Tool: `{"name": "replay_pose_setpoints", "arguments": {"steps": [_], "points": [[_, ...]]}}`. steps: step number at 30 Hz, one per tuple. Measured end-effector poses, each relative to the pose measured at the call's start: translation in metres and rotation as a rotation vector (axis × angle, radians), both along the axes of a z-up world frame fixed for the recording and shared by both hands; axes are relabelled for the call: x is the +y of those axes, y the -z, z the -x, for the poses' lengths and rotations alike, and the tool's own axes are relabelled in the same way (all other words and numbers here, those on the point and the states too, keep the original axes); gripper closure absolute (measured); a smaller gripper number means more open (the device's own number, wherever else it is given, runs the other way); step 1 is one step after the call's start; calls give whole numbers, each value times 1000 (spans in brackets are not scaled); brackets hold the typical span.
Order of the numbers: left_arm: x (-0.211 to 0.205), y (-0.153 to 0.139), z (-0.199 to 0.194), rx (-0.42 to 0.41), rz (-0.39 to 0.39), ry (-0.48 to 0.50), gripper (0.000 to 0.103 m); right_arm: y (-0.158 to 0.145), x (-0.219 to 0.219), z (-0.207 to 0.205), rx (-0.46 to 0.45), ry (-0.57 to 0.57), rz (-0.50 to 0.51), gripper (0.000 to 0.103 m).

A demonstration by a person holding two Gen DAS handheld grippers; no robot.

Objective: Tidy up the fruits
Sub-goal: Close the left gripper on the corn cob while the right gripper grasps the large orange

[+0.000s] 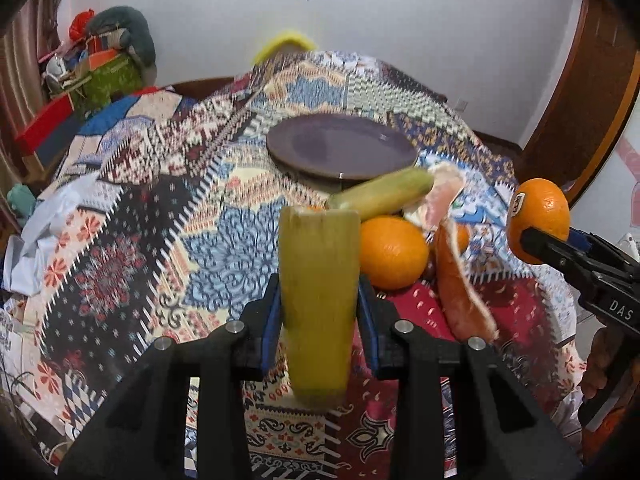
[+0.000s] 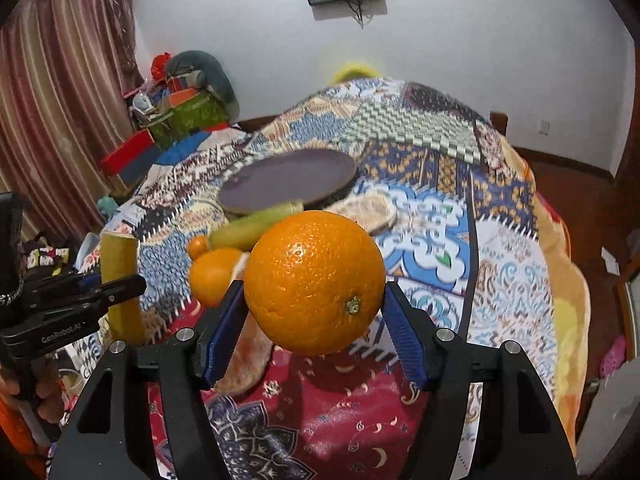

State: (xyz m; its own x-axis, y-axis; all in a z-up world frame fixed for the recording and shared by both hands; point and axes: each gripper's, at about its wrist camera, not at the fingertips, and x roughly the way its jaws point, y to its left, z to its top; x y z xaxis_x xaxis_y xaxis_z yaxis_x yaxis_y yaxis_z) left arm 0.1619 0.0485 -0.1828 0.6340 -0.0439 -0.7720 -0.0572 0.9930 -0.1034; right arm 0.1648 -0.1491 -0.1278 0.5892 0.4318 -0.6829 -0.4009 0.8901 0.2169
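Holding tight, the left gripper (image 1: 319, 304) is pinched on a yellow-green stalk piece (image 1: 318, 300), and the right gripper (image 2: 314, 320) is pinched on a round orange (image 2: 315, 282). Both are held above the cloth, near the purple plate (image 1: 340, 148). The orange looks smooth and may roll; its middle is best gripped.

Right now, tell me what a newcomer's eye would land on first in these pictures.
The big orange clamped in the right gripper, held above the patchwork cloth. Next, the yellow-green stalk piece upright in the left gripper. Behind them, an empty dark plate sits mid-table.
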Motion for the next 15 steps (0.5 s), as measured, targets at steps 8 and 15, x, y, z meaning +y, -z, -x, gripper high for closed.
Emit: {"name": "replay_pose_setpoints", "arguments": {"steps": [8, 15], "points": [[0, -25, -10, -69, 6, 0, 69, -21, 5, -6, -65, -2, -5, 38], [7, -44, -22, -123, 3, -15, 69, -34, 9, -16, -109, -1, -10, 38]]}}
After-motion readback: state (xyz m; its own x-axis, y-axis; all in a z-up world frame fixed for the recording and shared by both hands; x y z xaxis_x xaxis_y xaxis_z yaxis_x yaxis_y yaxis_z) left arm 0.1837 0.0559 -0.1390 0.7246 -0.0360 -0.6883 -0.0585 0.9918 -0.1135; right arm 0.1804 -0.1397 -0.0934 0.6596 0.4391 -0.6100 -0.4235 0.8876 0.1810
